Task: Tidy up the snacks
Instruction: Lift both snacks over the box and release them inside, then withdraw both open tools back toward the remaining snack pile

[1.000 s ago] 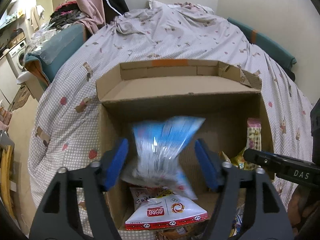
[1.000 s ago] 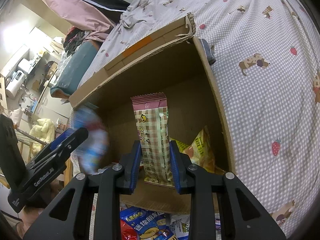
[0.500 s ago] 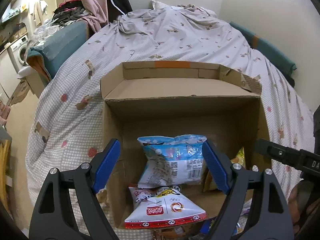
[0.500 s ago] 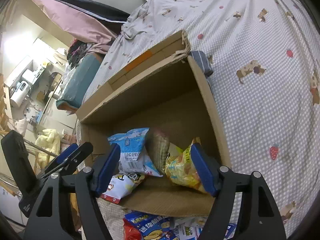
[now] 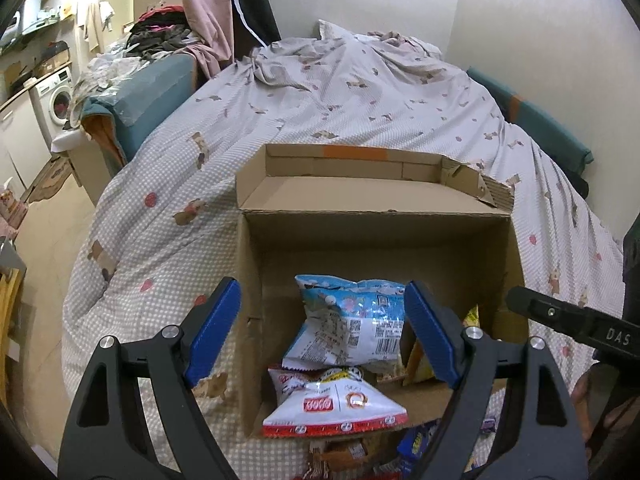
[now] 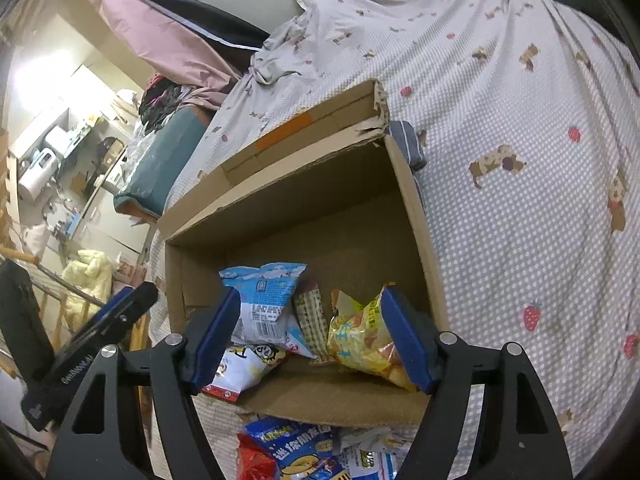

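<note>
An open cardboard box [image 5: 372, 196] lies on its side on the bed, also in the right wrist view [image 6: 416, 216]. Inside lie a blue snack bag [image 5: 352, 324] [image 6: 264, 300], a white and red bag [image 5: 336, 408] [image 6: 240, 368], a pink checked wafer pack [image 6: 312, 324] and a yellow bag [image 6: 360, 336]. My left gripper [image 5: 324, 332] is open and empty in front of the box mouth. My right gripper [image 6: 312, 336] is open and empty, also at the mouth. More snack packs [image 6: 304, 452] lie on the bed below the box.
The box rests on a checked quilt [image 5: 360, 96] [image 6: 520, 200]. A teal sofa arm [image 5: 148, 96] with clothes stands at the left. A washing machine [image 5: 56, 100] is at the far left. A wall runs along the right of the bed.
My left gripper let go of the blue bag and my right let go of the wafer pack; both now lie in the box. Both grippers opened and drew back.
</note>
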A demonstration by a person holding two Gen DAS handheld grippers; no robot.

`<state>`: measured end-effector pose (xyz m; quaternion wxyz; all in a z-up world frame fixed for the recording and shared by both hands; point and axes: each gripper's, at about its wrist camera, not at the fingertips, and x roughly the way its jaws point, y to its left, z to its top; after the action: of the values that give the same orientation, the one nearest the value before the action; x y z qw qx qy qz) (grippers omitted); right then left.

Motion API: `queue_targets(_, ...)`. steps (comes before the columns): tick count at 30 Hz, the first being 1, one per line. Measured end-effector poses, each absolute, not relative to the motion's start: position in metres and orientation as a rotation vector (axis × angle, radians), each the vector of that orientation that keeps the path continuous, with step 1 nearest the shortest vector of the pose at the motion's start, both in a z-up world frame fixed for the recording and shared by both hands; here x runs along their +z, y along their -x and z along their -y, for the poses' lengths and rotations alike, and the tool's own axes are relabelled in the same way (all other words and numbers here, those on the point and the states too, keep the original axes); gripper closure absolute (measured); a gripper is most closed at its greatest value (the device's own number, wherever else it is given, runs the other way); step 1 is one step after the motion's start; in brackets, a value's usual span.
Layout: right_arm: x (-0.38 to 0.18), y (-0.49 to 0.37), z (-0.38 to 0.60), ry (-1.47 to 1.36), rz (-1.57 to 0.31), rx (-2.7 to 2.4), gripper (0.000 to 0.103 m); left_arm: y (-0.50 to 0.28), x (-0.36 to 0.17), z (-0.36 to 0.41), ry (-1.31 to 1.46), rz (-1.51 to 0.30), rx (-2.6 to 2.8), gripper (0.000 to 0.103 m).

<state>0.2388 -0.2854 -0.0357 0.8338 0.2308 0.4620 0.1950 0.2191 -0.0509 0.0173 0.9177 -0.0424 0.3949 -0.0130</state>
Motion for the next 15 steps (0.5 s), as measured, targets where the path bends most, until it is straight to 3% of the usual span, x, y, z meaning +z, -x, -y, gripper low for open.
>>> queue_targets(15, -0.011, -0.192, 0.291, -0.431, -0.949, 0.402, 0.027, -0.17, 0.03, 0.039, 0.095, -0.816, -0.029, 0.022)
